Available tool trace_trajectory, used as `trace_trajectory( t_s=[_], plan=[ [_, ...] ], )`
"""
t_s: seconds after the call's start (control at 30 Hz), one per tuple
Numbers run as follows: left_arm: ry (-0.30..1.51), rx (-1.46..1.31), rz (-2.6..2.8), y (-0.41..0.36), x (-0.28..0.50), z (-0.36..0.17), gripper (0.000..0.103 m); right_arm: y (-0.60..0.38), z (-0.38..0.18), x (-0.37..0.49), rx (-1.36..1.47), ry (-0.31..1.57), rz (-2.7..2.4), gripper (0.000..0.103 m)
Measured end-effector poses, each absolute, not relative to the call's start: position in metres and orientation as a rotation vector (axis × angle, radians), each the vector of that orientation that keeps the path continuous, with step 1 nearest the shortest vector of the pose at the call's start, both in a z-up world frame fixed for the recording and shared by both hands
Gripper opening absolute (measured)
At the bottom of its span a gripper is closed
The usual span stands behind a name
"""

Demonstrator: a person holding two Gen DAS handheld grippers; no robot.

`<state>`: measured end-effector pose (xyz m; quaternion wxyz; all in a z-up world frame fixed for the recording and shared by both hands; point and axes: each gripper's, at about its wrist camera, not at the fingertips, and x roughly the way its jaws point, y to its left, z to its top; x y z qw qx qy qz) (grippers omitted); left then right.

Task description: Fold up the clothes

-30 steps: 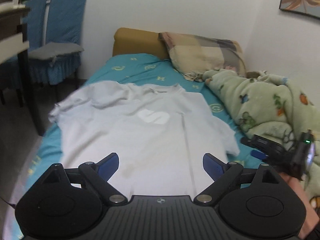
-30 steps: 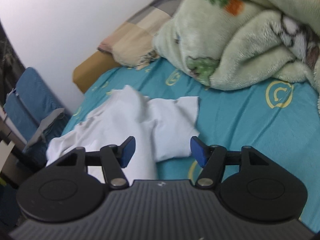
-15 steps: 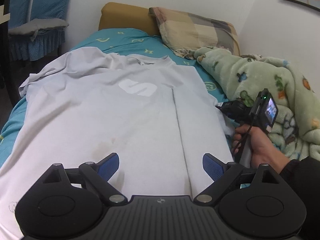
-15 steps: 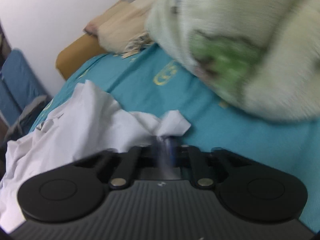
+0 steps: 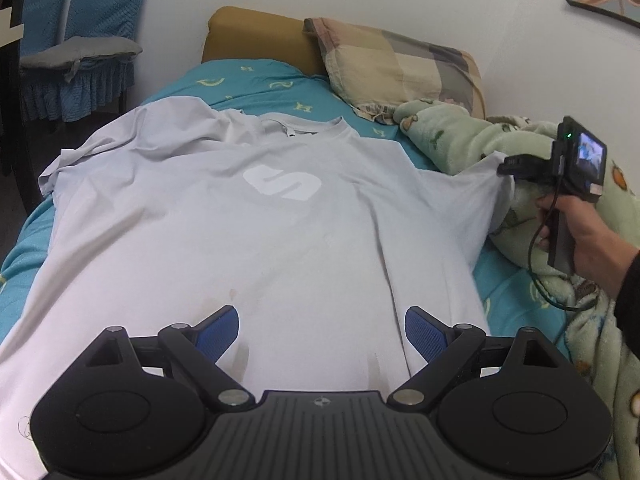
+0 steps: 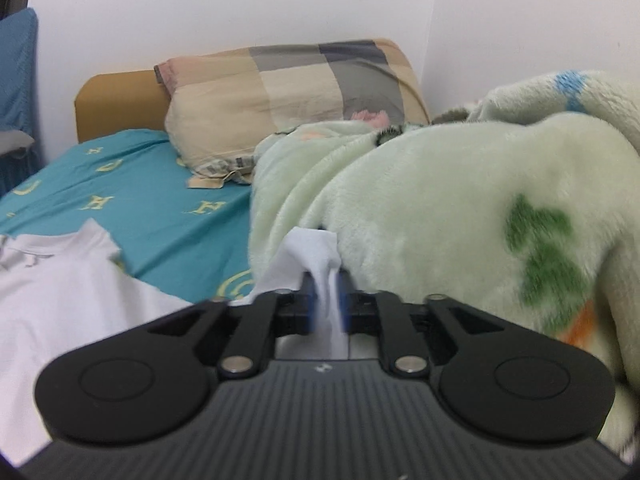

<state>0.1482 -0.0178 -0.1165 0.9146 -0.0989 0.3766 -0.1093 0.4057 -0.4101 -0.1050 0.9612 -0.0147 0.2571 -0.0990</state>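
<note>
The left claw [image 5: 322, 330] hangs wide apart over the near hem of the pale T-shirt [image 5: 256, 240], touching nothing. The shirt lies face up along the bed [image 5: 256, 80]. The right claw [image 6: 328, 300], its jaws just easing apart, pinches the right sleeve [image 6: 308, 256], drawn out against the green blanket [image 6: 460, 200] at the bed's right edge. A checked pillow [image 6: 288, 92] lies at the head, by the white wall.

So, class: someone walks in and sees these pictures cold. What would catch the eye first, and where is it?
First, the pale T-shirt with a white logo, spread face up across the teal bed sheet. Next, the right gripper at the shirt's right edge, with a bunched sleeve between its pads, drawn out against the fluffy green blanket. The left gripper hovers open over the hem, holding nothing.
</note>
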Motion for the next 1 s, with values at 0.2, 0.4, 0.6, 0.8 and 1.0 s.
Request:
trace_trajectory(
  t_s=[0.2,0.4,0.6,0.8,1.0],
  plan=[
    [0.758,-0.214,-0.293,-0.017,0.138,-0.108,0.091,-0.391,-0.073,0.3,0.07,0.509,-0.112,0.087],
    [0.804,-0.238,-0.49,-0.026,0.113,-0.103,0.091,-0.352,-0.043,0.139,0.274,0.489,-0.068,0.087],
    [0.884,-0.155,-0.63,-0.046,0.075,-0.121,0.09,-0.336,-0.044,0.009,0.535,0.441,-0.078,0.086],
    [0.968,0.0,-0.636,-0.076,0.059,-0.152,0.065,-0.331,-0.033,-0.025,0.552,0.347,-0.041,0.087],
    [1.001,0.04,-0.69,-0.112,0.047,-0.154,0.008,-0.34,-0.039,-0.031,0.581,0.316,-0.07,0.087]
  ],
)
